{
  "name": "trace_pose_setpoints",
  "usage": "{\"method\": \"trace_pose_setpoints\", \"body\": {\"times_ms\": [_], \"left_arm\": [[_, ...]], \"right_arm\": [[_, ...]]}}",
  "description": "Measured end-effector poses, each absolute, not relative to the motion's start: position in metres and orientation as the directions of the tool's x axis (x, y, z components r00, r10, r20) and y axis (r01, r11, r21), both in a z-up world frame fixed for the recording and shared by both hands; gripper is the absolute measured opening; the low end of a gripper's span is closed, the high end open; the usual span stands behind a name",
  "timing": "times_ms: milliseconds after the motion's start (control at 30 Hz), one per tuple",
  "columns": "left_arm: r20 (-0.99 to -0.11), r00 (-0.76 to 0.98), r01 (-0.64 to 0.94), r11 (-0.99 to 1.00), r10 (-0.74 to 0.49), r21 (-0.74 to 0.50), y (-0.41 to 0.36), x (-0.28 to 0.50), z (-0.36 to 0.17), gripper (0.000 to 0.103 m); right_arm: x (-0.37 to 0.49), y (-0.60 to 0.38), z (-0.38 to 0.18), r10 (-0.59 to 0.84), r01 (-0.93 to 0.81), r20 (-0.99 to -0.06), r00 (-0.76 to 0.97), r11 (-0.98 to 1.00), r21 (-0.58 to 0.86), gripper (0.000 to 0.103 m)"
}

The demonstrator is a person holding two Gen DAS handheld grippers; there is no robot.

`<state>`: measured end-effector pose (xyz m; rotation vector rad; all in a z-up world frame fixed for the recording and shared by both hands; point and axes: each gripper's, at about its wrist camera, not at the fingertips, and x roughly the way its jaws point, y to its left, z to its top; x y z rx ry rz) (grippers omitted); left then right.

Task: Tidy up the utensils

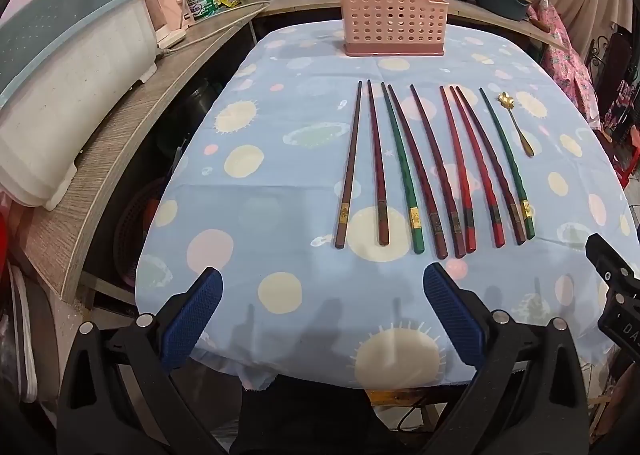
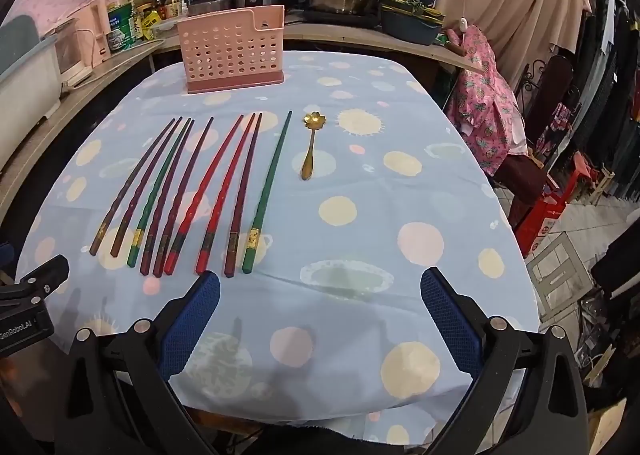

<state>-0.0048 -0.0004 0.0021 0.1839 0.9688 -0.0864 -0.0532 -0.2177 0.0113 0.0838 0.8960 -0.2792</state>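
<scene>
While both grippers are held wide open and empty at the bottom of their frames, a pink basket [image 1: 391, 15] is seen at top centre of the table [image 1: 256, 175]; its contents cannot be made out. Nine chopsticks [image 1: 416, 167] are counted in a row at mid-frame: two green, the rest red or brown. One gold spoon [image 2: 311, 145] is noted beside them. All lie beyond the left gripper [image 1: 322, 321] and right gripper [image 2: 320, 321], untouched.

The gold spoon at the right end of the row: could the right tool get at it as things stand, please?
Probably yes: the gold spoon lies apart from the green chopstick, and the open right tool faces bare cloth.
</scene>
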Motion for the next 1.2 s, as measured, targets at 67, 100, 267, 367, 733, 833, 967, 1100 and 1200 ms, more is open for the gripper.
{"method": "trace_pose_setpoints", "body": {"times_ms": [67,100,267,367,733,833,967,1100,1200], "left_arm": [[-0.825,0.565,0.154,0.981,0.009,0.117,-0.0013,-0.0064,0.0023,0.096],[-0.825,0.566,0.154,0.981,0.009,0.116,-0.0020,-0.0073,0.0023,0.096],[-0.829,0.559,0.168,0.980,-0.003,0.110,-0.0004,-0.0013,0.0025,0.096],[-0.826,0.564,0.169,0.979,-0.003,0.112,-0.0010,-0.0043,0.0018,0.096],[-0.827,0.562,0.165,0.980,-0.001,0.110,-0.0019,-0.0062,0.0020,0.096],[-0.829,0.559,0.165,0.980,-0.003,0.108,-0.0021,-0.0064,0.0015,0.096],[-0.828,0.561,0.166,0.980,-0.004,0.107,-0.0025,-0.0071,0.0019,0.096],[-0.829,0.560,0.166,0.980,-0.004,0.107,-0.0019,-0.0056,0.0012,0.096],[-0.829,0.560,0.164,0.981,-0.004,0.106,-0.0022,-0.0058,0.0012,0.096]], "right_arm": [[-0.0540,-0.2171,0.0112,-0.200,0.274,-0.783,0.590,0.961,-0.039,0.096],[-0.0542,-0.2168,0.0113,-0.200,0.273,-0.783,0.590,0.961,-0.039,0.096],[-0.0555,-0.2158,0.0120,-0.208,0.274,-0.780,0.591,0.961,-0.049,0.096],[-0.0561,-0.2133,0.0117,-0.212,0.274,-0.777,0.592,0.960,-0.054,0.096],[-0.0572,-0.2152,0.0119,-0.212,0.271,-0.777,0.592,0.961,-0.055,0.096],[-0.0562,-0.2144,0.0121,-0.214,0.273,-0.777,0.592,0.960,-0.056,0.096],[-0.0564,-0.2152,0.0105,-0.215,0.274,-0.777,0.591,0.960,-0.057,0.096],[-0.0561,-0.2153,0.0114,-0.214,0.273,-0.778,0.590,0.960,-0.057,0.096],[-0.0567,-0.2149,0.0112,-0.213,0.271,-0.778,0.592,0.961,-0.057,0.096]]}}
